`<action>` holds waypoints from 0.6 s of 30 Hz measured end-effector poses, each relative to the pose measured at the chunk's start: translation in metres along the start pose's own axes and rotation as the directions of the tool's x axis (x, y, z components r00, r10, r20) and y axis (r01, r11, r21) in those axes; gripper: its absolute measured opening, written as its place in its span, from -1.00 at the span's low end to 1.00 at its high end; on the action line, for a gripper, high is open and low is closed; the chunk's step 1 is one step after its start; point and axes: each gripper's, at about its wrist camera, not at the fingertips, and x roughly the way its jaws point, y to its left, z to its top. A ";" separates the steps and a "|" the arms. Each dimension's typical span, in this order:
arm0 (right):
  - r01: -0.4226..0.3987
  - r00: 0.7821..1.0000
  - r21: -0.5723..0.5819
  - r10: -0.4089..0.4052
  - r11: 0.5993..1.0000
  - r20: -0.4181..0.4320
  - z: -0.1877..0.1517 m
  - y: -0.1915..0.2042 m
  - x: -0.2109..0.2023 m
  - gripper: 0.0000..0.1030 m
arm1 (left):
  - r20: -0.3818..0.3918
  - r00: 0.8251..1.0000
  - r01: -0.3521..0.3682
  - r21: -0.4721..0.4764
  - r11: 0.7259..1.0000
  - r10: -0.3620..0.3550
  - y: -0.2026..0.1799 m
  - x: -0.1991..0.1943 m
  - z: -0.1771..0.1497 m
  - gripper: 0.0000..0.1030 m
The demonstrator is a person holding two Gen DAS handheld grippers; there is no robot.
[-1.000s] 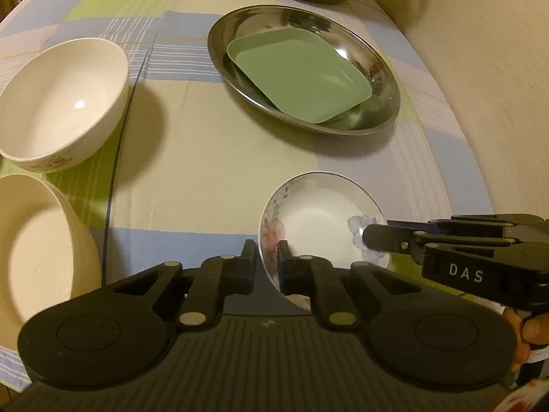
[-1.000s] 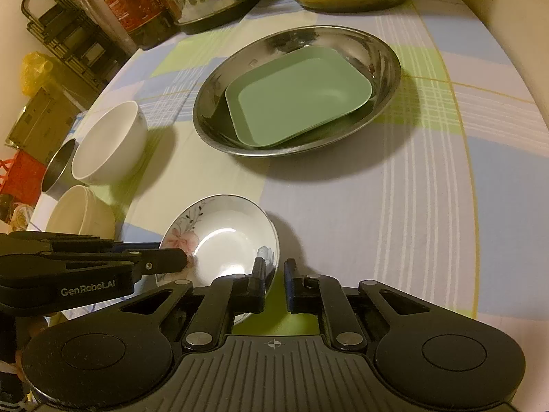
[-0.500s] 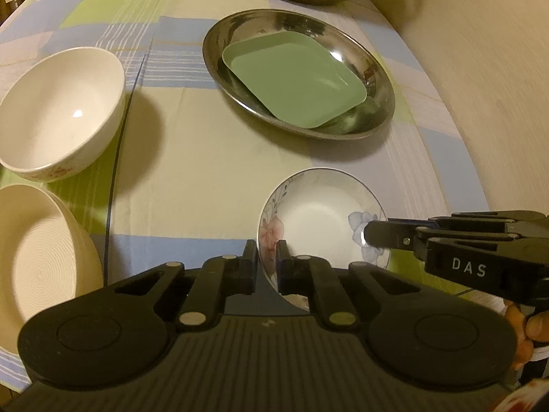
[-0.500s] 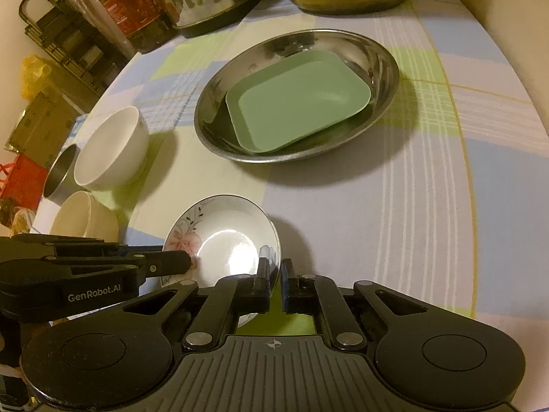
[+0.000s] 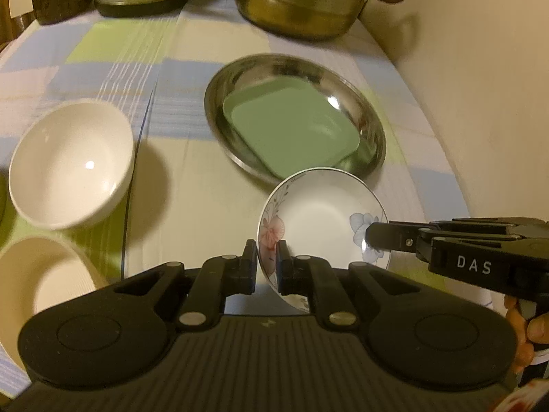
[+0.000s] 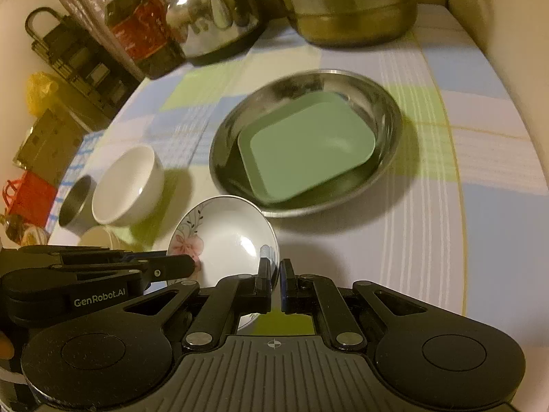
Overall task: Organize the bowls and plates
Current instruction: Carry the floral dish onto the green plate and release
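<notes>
A small white dish with a flower pattern (image 5: pixel 319 219) (image 6: pixel 223 240) hangs a little above the checked tablecloth, held on two sides. My left gripper (image 5: pixel 267 261) (image 6: pixel 190 267) is shut on its left rim. My right gripper (image 6: pixel 274 274) (image 5: pixel 369 237) is shut on the opposite rim. Just beyond the dish, a round steel plate (image 5: pixel 372 127) (image 6: pixel 389 113) holds a square green plate (image 5: pixel 291 134) (image 6: pixel 308 147). A white bowl (image 5: pixel 68 161) (image 6: pixel 127 185) and a cream bowl (image 5: pixel 37 281) (image 6: pixel 97 238) sit to the left.
A steel cup (image 6: pixel 73 204) stands beside the white bowl. At the back of the table are a large brass-coloured pot (image 5: pixel 302 0) (image 6: pixel 350 0), a kettle (image 6: pixel 212 17) and a jar (image 6: pixel 140 27). A cream wall (image 5: pixel 480 86) borders the right side.
Both grippers have risen together with the flowered dish, which has left the cloth and now overlaps the steel plate's near rim. The right gripper's fingers closed tighter on the rim.
</notes>
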 end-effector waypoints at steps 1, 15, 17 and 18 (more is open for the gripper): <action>0.001 1.000 0.002 -0.001 1.000 0.006 0.004 -0.001 0.000 -0.90 | 0.008 1.000 0.000 0.002 1.000 0.000 -0.001 0.001 0.003 -0.82; 0.033 0.997 0.025 -0.035 0.999 0.068 0.060 -0.025 0.015 -0.90 | 0.059 0.998 -0.013 0.013 1.000 0.013 -0.010 0.034 0.066 -0.81; 0.035 0.997 0.032 -0.038 0.999 0.068 0.068 -0.029 0.021 -0.90 | 0.058 0.998 -0.019 0.007 1.000 0.019 -0.011 0.042 0.075 -0.81; 0.037 0.997 0.035 -0.039 0.999 0.067 0.072 -0.032 0.025 -0.90 | 0.058 0.998 -0.021 0.006 1.000 0.021 -0.010 0.045 0.078 -0.82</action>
